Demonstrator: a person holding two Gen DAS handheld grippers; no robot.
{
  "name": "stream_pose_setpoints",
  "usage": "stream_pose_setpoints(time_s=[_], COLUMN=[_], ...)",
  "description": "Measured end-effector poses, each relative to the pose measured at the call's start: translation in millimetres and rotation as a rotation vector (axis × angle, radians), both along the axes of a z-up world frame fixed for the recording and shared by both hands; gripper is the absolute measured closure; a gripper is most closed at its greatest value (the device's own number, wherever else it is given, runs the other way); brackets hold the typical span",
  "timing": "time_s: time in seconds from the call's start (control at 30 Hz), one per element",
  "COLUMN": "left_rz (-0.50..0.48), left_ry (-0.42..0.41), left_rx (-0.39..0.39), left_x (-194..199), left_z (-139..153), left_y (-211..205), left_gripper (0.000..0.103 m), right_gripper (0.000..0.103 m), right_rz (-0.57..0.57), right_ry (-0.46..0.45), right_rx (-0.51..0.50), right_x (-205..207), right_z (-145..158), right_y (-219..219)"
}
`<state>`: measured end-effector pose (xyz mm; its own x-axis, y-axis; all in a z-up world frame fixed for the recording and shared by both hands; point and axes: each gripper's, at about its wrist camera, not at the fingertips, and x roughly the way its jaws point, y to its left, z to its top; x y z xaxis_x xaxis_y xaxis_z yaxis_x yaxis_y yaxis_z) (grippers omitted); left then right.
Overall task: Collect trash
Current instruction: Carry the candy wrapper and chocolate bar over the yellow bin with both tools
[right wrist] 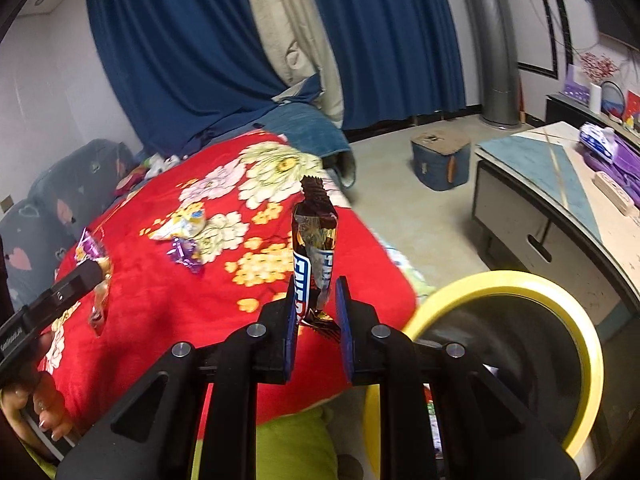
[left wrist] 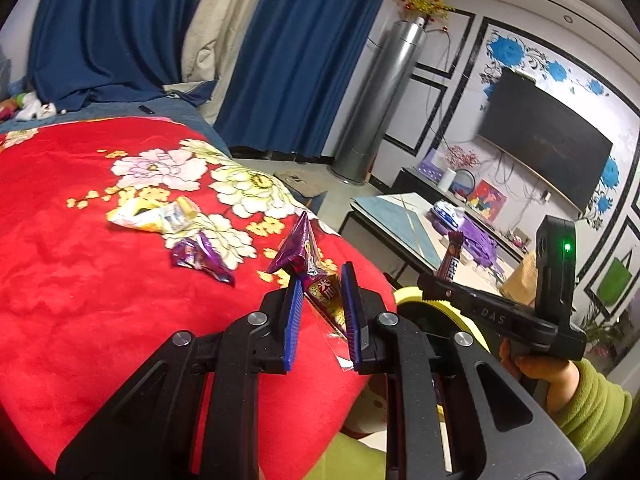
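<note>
Left wrist view, "DAS" on right gripper [left wrist: 445, 271], holding brown wrapper [left wrist: 452, 258]

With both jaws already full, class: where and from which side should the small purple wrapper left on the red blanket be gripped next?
Grip the purple wrapper across its crumpled, raised middle, coming down from above. It lies nearly flat on the soft red blanket, so its thin ends give little to pinch. The yellow wrapper lies just beyond it, so close the jaws along the free sides.

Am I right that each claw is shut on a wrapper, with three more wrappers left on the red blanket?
Not quite: only two remain, a yellow wrapper and a purple wrapper on the red blanket, as the left wrist view shows. The rest is right.
</note>
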<state>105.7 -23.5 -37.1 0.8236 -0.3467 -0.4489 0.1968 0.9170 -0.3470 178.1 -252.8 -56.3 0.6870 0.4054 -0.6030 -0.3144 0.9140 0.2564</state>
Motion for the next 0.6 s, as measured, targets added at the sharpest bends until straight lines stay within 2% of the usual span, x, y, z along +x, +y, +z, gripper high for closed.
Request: stream_pose_setpoints(time_s=[0.6], left_rz=[-0.165], left_ry=[-0.012], left_rx=[0.079], left_x=[3.8], left_z=[0.2], left_y=[-68.5], left_gripper=[0.090], right_gripper=[0.086], right_rz=[-0.167], right_ry=[0.015], right_rx=[-0.012], right_x=[-20.8], right_z=[-21.7], right_y=[-79.9])
